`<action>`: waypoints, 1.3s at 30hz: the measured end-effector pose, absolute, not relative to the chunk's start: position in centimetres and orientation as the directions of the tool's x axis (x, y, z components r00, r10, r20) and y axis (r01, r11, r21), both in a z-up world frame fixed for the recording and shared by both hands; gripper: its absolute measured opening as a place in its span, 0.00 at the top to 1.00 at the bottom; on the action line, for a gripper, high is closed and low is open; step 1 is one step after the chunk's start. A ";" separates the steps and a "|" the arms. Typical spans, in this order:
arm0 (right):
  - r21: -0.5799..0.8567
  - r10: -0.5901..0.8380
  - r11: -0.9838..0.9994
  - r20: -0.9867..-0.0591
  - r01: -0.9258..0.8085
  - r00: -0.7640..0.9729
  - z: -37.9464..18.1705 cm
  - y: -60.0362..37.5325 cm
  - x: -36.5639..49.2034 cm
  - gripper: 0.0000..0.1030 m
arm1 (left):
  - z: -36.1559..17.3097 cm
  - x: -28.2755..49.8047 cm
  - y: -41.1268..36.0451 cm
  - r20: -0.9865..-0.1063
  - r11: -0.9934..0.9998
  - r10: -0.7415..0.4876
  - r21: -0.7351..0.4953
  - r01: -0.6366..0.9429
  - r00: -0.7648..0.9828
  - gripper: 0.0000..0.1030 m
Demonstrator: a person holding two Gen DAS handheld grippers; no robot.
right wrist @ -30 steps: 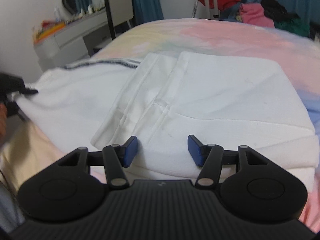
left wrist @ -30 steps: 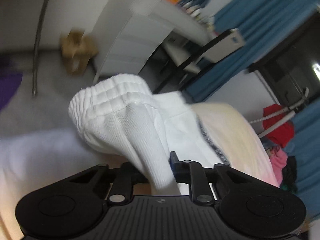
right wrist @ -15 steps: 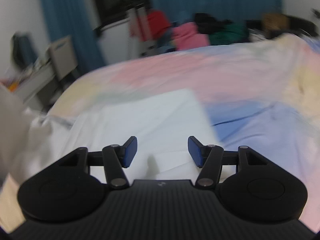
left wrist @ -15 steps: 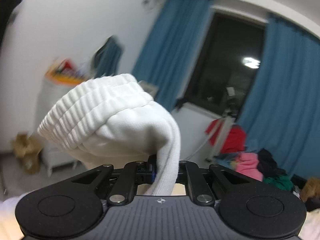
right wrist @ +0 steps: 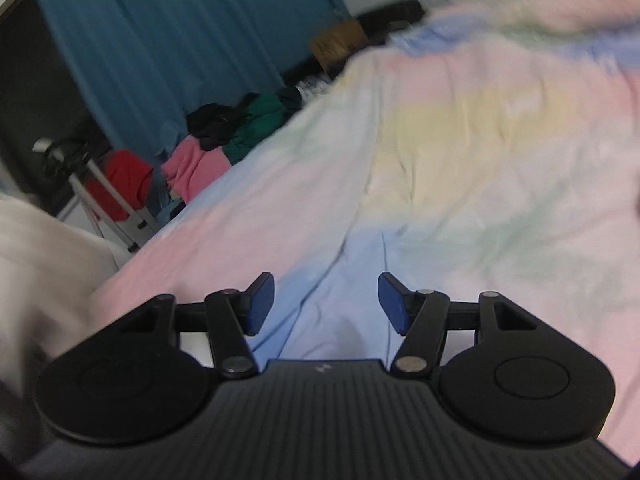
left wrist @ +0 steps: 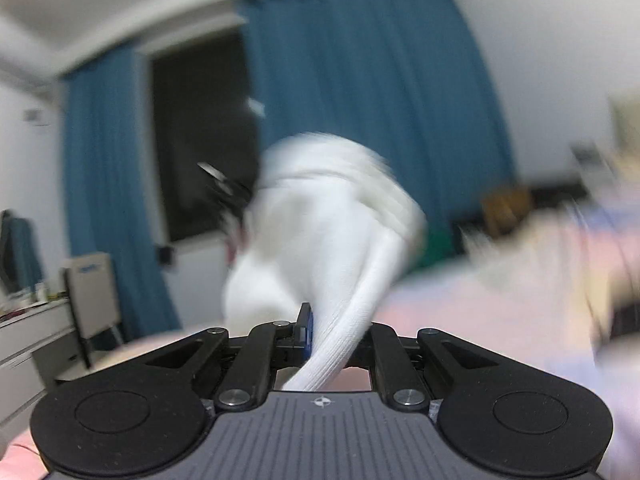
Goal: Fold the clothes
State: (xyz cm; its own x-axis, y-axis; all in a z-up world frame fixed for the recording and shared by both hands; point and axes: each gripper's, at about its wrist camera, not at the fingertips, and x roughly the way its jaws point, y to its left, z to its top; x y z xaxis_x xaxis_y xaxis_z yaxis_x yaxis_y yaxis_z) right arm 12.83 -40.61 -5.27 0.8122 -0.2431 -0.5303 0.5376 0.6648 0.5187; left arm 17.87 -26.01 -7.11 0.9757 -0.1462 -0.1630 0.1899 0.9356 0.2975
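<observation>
Left wrist view: left gripper (left wrist: 320, 338) fingers clamped on white garment (left wrist: 332, 216), lifted above the bed (right wrist: 460, 152), likely for carrying over into a fold. Right gripper (right wrist: 326, 304) fingers spread, empty, hovering over the bed, garment edge at left.

Blue curtains (left wrist: 360, 100), dark window (left wrist: 200, 140), pastel bedspread (right wrist: 480, 152), clothes heap (right wrist: 224, 136).
</observation>
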 end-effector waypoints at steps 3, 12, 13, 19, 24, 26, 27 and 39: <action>0.583 -0.164 0.637 -0.537 0.504 0.828 -6.4 -41.1 13.1 0.41 | -11.5 19.0 -28.1 -0.346 0.870 -0.187 0.375 0.318 0.919 0.88; 0.840 0.237 0.376 -0.496 0.391 0.836 -10.8 -41.4 14.8 0.41 | -11.6 17.1 -24.4 -0.371 0.773 -0.160 0.530 0.350 0.915 0.27; 0.850 0.264 0.360 -0.488 0.385 0.832 -11.0 -41.0 14.8 0.41 | -11.5 16.6 -22.4 -0.370 0.758 -0.144 0.555 0.343 0.918 0.25; 0.846 0.358 0.389 -0.504 0.365 0.786 -11.4 -38.9 16.5 0.41 | -11.2 15.4 -12.8 -0.387 0.727 0.010 0.636 0.259 0.922 0.32; 0.784 0.299 0.527 -0.532 0.327 0.793 -10.3 -37.5 17.3 0.41 | -9.7 17.0 -6.7 -0.421 0.879 0.089 0.460 0.128 0.903 0.55; 0.762 0.285 0.583 -0.518 0.283 0.807 -9.4 -36.9 17.3 0.41 | -8.8 17.4 -4.5 -0.465 0.943 0.093 0.326 0.072 0.881 0.55; 0.754 0.290 0.599 -0.517 0.268 0.805 -9.1 -36.7 17.2 0.41 | -8.5 17.5 -3.4 -0.489 0.965 0.095 0.260 0.041 0.867 0.55; 0.526 0.265 0.841 -0.603 0.125 0.753 -8.1 -32.1 17.4 0.10 | -7.0 13.1 8.5 -0.582 0.969 0.048 -0.170 -0.179 0.812 0.55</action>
State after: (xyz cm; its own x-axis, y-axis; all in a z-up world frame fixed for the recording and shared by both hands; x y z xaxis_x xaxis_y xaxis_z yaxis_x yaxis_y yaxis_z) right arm 17.37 -32.14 -8.08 0.7529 0.2648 -0.6025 0.1250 0.8413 0.5259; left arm 13.13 8.54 -7.00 0.8119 0.0481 -0.5819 -0.1791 0.9691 -0.1698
